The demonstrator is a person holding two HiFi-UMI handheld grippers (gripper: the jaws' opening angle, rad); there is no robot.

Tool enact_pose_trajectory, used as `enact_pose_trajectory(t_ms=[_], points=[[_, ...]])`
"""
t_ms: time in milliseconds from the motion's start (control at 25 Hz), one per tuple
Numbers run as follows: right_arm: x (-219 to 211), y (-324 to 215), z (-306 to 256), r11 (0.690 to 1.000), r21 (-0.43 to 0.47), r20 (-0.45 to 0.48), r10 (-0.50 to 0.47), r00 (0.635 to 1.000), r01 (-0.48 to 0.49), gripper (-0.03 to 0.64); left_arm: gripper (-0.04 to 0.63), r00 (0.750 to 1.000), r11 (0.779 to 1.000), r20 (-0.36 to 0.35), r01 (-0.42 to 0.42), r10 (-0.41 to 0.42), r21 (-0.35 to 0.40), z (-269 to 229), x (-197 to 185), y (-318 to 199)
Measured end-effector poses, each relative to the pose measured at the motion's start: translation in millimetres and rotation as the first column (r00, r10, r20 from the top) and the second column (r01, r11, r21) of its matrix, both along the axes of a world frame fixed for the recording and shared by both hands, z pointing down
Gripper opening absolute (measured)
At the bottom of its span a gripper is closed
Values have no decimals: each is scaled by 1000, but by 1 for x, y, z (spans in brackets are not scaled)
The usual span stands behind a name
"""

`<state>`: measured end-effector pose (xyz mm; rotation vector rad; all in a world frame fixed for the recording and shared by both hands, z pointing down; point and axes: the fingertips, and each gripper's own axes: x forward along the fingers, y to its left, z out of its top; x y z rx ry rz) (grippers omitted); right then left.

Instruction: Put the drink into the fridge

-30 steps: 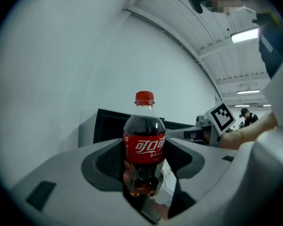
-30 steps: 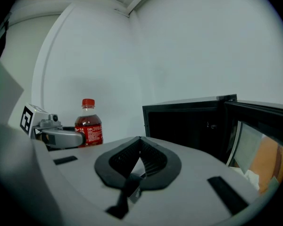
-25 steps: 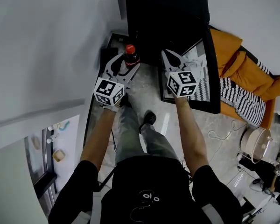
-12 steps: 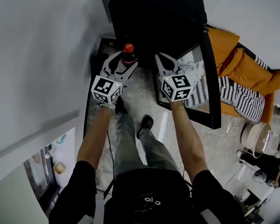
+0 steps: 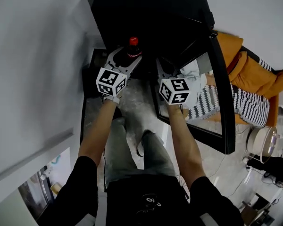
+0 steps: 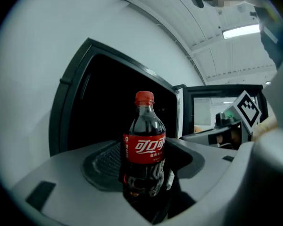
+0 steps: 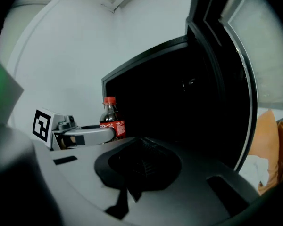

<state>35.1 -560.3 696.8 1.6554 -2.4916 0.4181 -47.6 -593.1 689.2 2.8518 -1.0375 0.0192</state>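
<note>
Cola bottle (image 6: 144, 145) clamped in left gripper (image 5: 127, 59), nearer the fridge (image 5: 151, 13) than before (right gripper (image 7: 141, 149) closed, empty).

Red label (image 6: 144, 147) on the cola bottle (image 6: 145, 121) reads 可口可 (small print illegible).

Overall dim, colours muted.

Head view: pale wall (image 5: 33, 55) softly and evenly lit. Fridge (image 5: 151, 13) interior near black, no detail. Lines bend strongly toward edges.

Left gripper view: ceiling light strip (image 6: 240, 31) blown out at upper right. Bottle (image 6: 145, 145) sharp, small highlights on it. Grey fingers (image 6: 61, 182) close to lens, soft. Black vignette in corners.

Right gripper view: darker, fisheye curve, left foreground blurred.
</note>
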Motion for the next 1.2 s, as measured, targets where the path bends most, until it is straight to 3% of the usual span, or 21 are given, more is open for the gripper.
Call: enact_pose_trajectory(t_ms=[320, 640, 840, 1200], points=[[14, -46, 68, 997, 34, 12, 67, 998, -68, 8, 276, 1000, 999, 1, -12, 12, 33, 57, 23, -63], [26, -81, 94, 993, 58, 15, 103, 995, -104, 8, 276, 999, 999, 49, 9, -12, 45, 97, 48, -105], [33, -91, 101, 991, 61, 13, 117, 993, -118, 8, 276, 998, 999, 66, 16, -18, 33, 112, 57, -117], [36, -96, 115, 991, 35, 16, 131, 991, -132, 8, 276, 999, 995, 47, 8, -13, 98, 116, 62, -116]])
